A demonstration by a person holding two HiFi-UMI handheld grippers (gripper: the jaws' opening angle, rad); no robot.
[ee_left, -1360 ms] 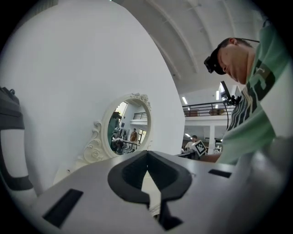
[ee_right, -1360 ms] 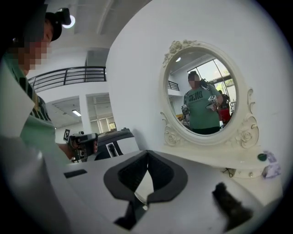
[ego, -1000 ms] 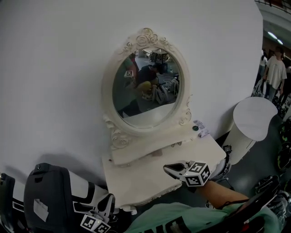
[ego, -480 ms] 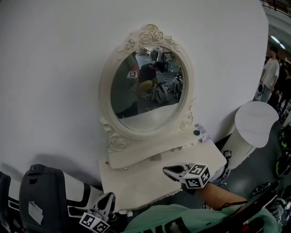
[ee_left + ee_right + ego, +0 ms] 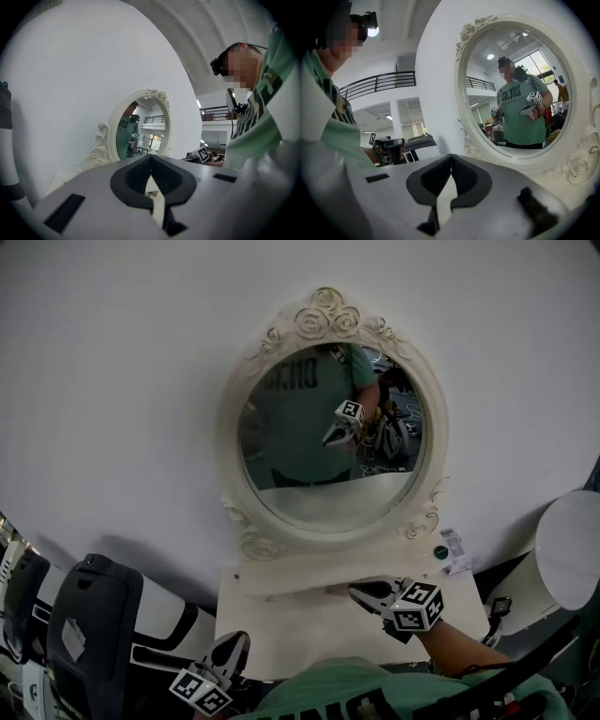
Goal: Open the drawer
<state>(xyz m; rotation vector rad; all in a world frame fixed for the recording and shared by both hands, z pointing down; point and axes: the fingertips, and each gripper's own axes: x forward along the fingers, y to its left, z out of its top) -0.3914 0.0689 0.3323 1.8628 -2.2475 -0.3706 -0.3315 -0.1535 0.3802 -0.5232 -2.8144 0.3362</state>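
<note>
Opening has not begun, as far as the views show: no drawer stands pulled out, and no drawer front or knob can be made out for certain. It most likely sits in the low base (image 5: 309, 574) under the oval mirror (image 5: 328, 442), at the far edge of the white worktop (image 5: 291, 638), or else in the worktop's near edge, which the person's green shirt hides. Finding the handle, taking hold of it and pulling all seem to be left.

The right gripper (image 5: 356, 591) hangs over the right part of the worktop, near the base but apparently not touching it. Its jaws are clenched together with nothing between them. It points left and away, tipped slightly down, with the forearm coming in from the near right.

The left gripper (image 5: 238, 640) is lower, at the near left corner of the worktop. It points about level toward the mirror, and its jaws are likewise pressed together and empty.

A black-and-white chair-like thing (image 5: 94, 634) stands to the left and a white round stand (image 5: 574, 549) to the right, both apart from the grippers.
</note>
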